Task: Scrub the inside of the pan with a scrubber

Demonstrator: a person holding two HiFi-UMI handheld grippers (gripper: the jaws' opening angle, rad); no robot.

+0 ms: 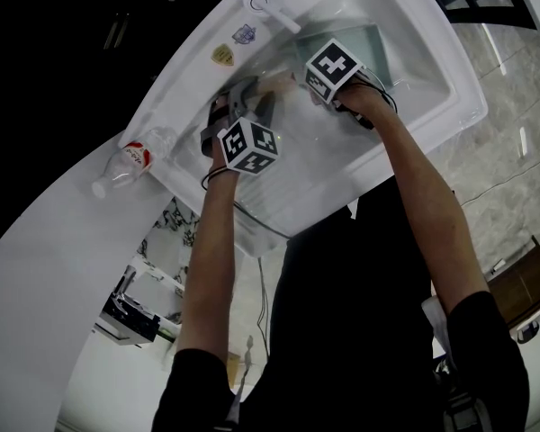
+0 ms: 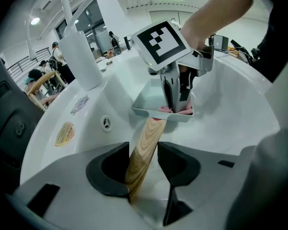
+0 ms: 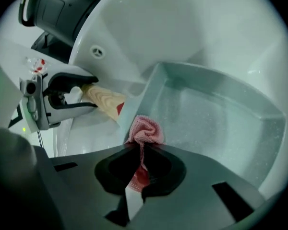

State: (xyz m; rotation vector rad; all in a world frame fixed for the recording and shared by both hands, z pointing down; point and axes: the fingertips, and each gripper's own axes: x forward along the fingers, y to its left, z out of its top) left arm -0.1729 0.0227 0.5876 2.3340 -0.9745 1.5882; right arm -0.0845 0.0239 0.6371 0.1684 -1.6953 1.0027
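A square pale-green pan (image 3: 216, 114) lies in the white sink (image 1: 432, 88), its wooden handle (image 2: 144, 147) pointing toward my left gripper (image 2: 141, 169), which is shut on that handle. Inside the pan, near the handle-side wall, my right gripper (image 3: 141, 159) is shut on a pink mesh scrubber (image 3: 146, 131) whose bunched end rests against the pan floor. In the left gripper view the right gripper (image 2: 177, 99) reaches down into the pan (image 2: 151, 99), with pink scrubber (image 2: 165, 109) showing at its tips. The right gripper view shows the left gripper (image 3: 81, 97) clamped on the handle (image 3: 105, 99).
A white faucet (image 1: 274, 7) stands at the sink's far rim. A clear plastic bottle (image 1: 130, 160) with a red label lies on the counter left of the basin. An overflow hole (image 2: 106, 123) and stickers (image 2: 64, 133) mark the basin wall.
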